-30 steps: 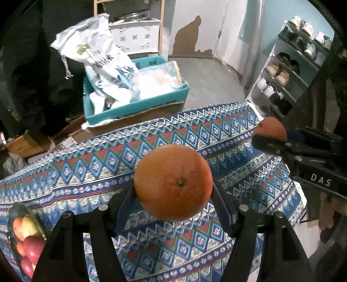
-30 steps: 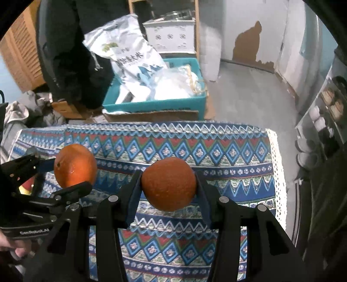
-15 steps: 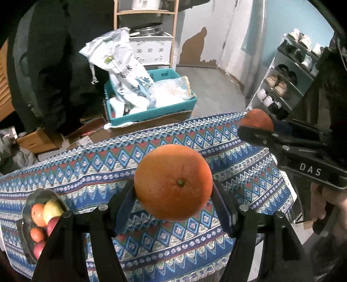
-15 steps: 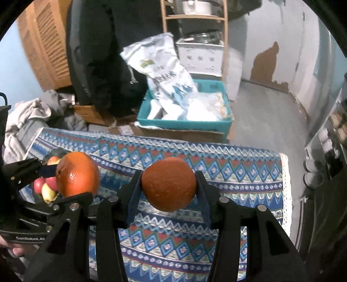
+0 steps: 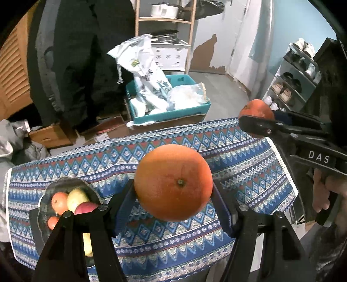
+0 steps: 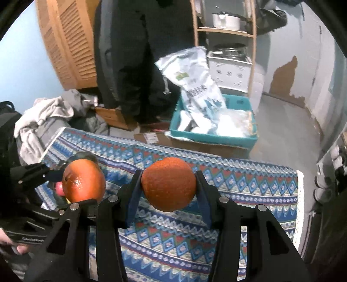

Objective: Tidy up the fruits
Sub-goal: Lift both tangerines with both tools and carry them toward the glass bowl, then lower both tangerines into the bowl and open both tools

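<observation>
Partly hidden behind the left claw (image 5: 173, 195) clamping an orange (image 5: 173, 182), the fruit bowl (image 5: 43, 195) shows little; right claw (image 6: 168, 188) grips a darker orange (image 6: 168, 184).

Peeling blue wall (image 5: 216, 32), grey floor (image 5: 221, 91), wooden shelf (image 5: 164, 20), shoe rack (image 5: 297, 73).

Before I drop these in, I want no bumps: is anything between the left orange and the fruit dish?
Nothing visible: the orange in the left hand-held gripper hangs over bare tablecloth, right of the dish.

Table (image 5: 249, 156), patterned blue cloth (image 5: 151, 243) over it; dark fruit bowl (image 5: 58, 184) resting at nine o'clock.
</observation>
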Motion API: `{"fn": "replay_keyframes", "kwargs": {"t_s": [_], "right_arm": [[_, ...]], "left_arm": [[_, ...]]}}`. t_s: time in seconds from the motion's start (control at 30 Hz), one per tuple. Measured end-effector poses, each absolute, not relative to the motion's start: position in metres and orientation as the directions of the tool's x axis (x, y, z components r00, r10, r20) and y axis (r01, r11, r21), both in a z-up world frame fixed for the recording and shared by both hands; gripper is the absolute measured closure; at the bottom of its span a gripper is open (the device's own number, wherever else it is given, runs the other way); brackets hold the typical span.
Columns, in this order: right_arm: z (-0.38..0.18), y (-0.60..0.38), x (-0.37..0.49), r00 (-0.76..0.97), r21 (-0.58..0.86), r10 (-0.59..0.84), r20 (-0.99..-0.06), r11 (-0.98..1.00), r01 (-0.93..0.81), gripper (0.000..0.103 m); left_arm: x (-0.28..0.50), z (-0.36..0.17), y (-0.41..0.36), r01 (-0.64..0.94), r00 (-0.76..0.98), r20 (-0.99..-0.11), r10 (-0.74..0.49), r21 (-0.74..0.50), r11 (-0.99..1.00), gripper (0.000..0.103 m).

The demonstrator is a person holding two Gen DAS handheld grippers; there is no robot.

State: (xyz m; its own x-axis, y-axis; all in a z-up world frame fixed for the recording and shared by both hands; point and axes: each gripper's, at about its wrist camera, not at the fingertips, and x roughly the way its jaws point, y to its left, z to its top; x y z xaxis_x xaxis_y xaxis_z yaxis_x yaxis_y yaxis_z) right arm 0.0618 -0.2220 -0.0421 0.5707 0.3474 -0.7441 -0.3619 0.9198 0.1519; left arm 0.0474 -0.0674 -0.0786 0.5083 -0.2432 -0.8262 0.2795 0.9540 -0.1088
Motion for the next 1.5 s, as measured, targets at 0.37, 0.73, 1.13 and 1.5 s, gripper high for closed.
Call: {"fn": "replay_keyframes", "kwargs": {"t_s": [0.37,0.73,1.13,1.5], "right_arm": [[-0.034,-0.173,0.054,0.543,0.151,0.403,-0.737,0.880,-0.449,0.055],[-0.041,-0.120,0.053,0.489,0.147,0.445,-0.750,0.834,-0.533,0.055],[-0.054,-0.061,0.066,0.422,0.173,0.482,-0.767,0.790,-0.588,0.055],[-0.074,-0.002,0.076,0.349,0.191,0.494,-0.796,0.753,-0.629,0.055]], "left_arm": [[0.029,-0.066,-0.013,0.215,0.568,-0.801,-0.189,-0.078,0.974,0.033],[0.021,-0.076,0.039,0.134,0.583,-0.798,-0.154,-0.093,0.987,0.033],[0.023,-0.092,0.093,0.050,0.572,-0.810,-0.130,-0.124,0.991,0.033],[0.029,-0.124,0.153,-0.046,0.530,-0.839,-0.125,-0.176,0.983,0.033]]}}
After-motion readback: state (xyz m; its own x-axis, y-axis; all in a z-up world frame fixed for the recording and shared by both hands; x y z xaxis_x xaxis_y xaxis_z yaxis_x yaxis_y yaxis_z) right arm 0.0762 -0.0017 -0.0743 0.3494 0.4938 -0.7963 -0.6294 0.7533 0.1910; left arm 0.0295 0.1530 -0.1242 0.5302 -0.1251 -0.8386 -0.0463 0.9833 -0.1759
